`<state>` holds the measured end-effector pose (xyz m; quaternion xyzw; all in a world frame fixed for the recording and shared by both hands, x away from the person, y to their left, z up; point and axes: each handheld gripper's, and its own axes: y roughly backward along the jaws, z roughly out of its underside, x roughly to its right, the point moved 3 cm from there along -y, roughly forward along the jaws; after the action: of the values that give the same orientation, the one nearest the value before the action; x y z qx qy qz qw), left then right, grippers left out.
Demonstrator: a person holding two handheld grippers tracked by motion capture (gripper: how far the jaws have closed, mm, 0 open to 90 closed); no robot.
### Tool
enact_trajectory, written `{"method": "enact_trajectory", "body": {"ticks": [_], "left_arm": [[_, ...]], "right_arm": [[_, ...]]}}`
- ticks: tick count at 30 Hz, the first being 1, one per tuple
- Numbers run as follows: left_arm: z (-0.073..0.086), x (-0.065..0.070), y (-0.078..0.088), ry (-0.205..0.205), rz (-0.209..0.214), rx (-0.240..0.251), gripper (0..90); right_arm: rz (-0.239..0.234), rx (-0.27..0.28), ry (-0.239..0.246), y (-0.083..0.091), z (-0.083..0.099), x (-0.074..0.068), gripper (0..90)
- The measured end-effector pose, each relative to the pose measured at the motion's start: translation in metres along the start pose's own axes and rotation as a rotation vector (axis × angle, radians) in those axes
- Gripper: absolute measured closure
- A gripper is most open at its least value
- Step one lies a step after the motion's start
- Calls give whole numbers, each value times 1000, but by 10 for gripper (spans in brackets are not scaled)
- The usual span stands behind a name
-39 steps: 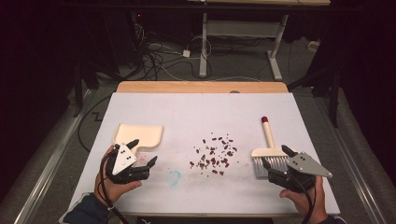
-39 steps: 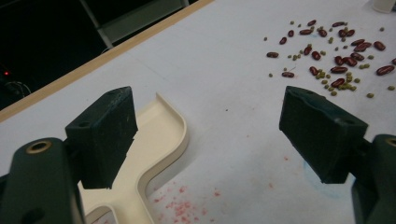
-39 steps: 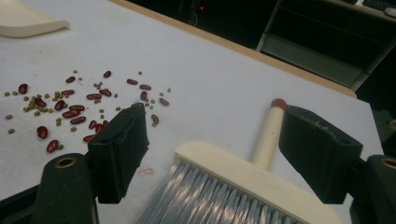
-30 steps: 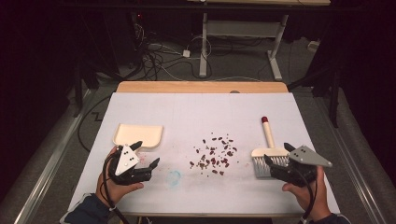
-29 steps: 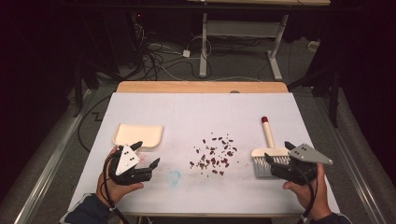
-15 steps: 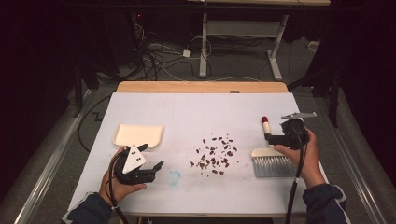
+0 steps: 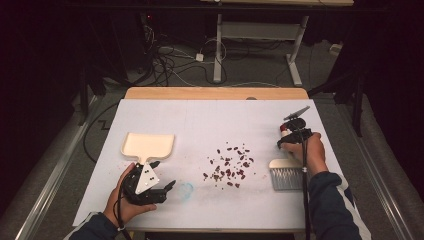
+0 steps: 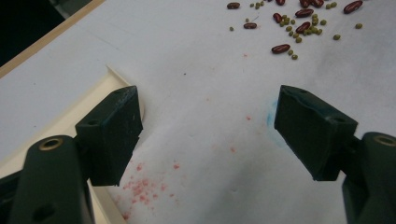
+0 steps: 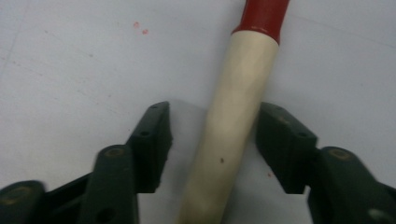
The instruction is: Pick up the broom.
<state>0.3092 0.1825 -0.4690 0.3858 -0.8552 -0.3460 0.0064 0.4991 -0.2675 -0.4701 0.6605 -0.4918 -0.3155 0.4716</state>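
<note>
A cream dustpan (image 7: 148,145) lies at the table's left; its edge (image 8: 56,121) runs beside the left jaw in the left gripper view. My left gripper (image 7: 162,176) rests just in front of the pan, open and empty (image 8: 208,116). Red and green beans (image 7: 230,165) (image 8: 299,28) are scattered mid-table. At the right lies a brush with grey bristles (image 7: 286,177) and a cream handle (image 9: 238,93) with a red tip (image 9: 261,14). My right gripper (image 7: 292,137) (image 9: 212,126) straddles the handle. Its jaws have just been closing; the right jaw is at the handle, and a gap remains on the left.
The white table cover (image 7: 215,120) has a wooden strip (image 7: 215,93) along its far edge. A faint blue mark (image 7: 186,189) and pink specks (image 8: 144,186) stain the cover near the left gripper. Cables and desk legs (image 7: 217,45) lie on the dark floor beyond.
The right hand moved from in front of the bristles, away from me, up to the handle near its red tip, and its jaws narrowed around the handle. The left gripper barely moved.
</note>
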Motion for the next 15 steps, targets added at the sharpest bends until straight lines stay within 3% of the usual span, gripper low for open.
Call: {"method": "enact_trajectory", "body": {"ticks": [5,11,15], "left_arm": [[1,-1,-2,2,6,-8,224],[0,0,-4,-7,11,-10,224],[-1,-1,-3,-11,4,-2,224]], "right_arm": [[-4,-5,-1,-1,-6,1,636],[4,-15,-9,-1,-8,0,651],[-11,23,-18,0,-4,1,680]]}}
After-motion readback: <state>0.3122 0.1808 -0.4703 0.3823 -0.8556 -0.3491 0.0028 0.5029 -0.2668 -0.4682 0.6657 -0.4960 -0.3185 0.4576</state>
